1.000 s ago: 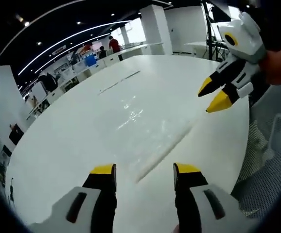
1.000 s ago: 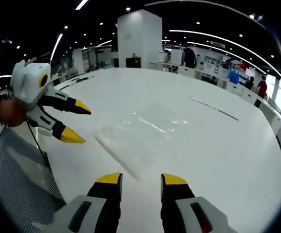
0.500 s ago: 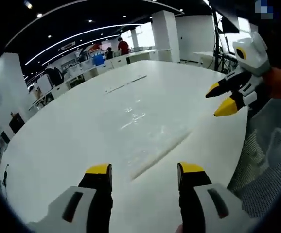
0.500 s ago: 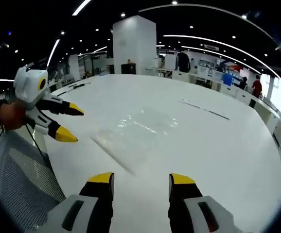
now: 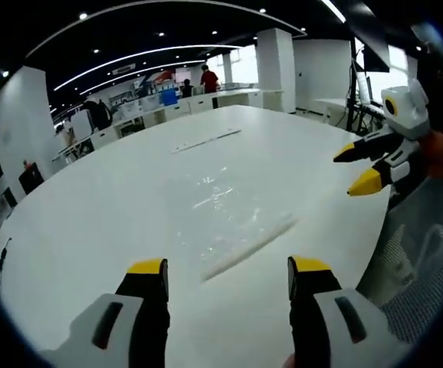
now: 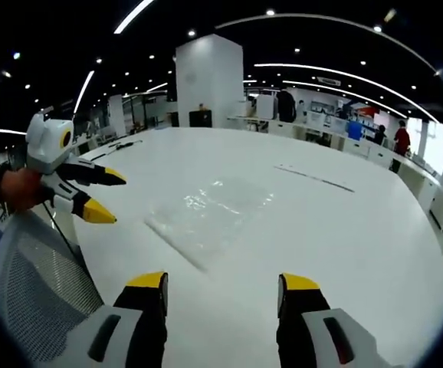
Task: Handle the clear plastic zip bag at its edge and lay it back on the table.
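Note:
A clear plastic zip bag (image 5: pixel 225 218) lies flat on the white table (image 5: pixel 91 222), its zip edge nearest me. My left gripper (image 5: pixel 225 270) hangs open above the table, short of that edge, nothing between its fingers. In the right gripper view the same bag (image 6: pixel 210 211) lies ahead, and my right gripper (image 6: pixel 223 282) is open and empty, also short of the bag. The right gripper (image 5: pixel 363 169) shows at the right of the left gripper view, open, beside the table edge. The left gripper (image 6: pixel 99 195) enters the right gripper view from the left, open.
A grey mesh chair back (image 6: pixel 41 284) stands at the table's near edge, also seen as mesh (image 5: pixel 417 253) in the left gripper view. A thin dark strip (image 6: pixel 313 179) lies further along the table. Desks, a white pillar (image 6: pixel 210 80) and people stand beyond.
Both cameras have pulled back and up from the bag, which stays flat on the table. Both grippers' jaws have spread a little wider.

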The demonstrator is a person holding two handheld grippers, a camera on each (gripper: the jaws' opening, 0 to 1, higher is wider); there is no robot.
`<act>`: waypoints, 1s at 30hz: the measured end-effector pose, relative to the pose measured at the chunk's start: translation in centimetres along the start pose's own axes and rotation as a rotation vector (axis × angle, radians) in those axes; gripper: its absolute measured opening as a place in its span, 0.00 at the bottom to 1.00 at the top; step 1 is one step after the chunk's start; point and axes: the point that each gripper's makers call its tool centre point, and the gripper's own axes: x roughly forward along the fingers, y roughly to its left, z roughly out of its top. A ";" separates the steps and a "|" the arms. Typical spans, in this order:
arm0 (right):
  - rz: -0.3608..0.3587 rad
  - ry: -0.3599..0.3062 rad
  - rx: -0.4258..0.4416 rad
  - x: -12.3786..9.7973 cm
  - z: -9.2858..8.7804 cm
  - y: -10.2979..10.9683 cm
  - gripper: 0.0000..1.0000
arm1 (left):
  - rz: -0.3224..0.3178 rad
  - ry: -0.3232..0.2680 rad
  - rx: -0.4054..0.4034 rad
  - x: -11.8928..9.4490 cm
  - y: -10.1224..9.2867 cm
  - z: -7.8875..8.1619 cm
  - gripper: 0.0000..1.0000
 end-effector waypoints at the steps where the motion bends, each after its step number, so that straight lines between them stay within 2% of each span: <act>1: -0.002 -0.005 0.003 -0.1 0.1 -0.1 0.58 | 0.004 -0.002 0.000 -0.1 0.0 0.1 0.64; 10: -0.004 -0.023 0.037 -0.9 0.1 -0.3 0.68 | 0.032 -0.008 -0.025 -0.6 0.4 0.1 0.68; 16: 0.001 -0.018 0.034 -1.3 -0.4 -0.4 0.71 | 0.042 -0.019 -0.045 -1.0 0.8 -0.1 0.69; 30: 0.010 -0.027 0.020 -2.2 -0.3 0.0 0.74 | 0.056 -0.039 -0.059 -1.7 0.9 0.0 0.72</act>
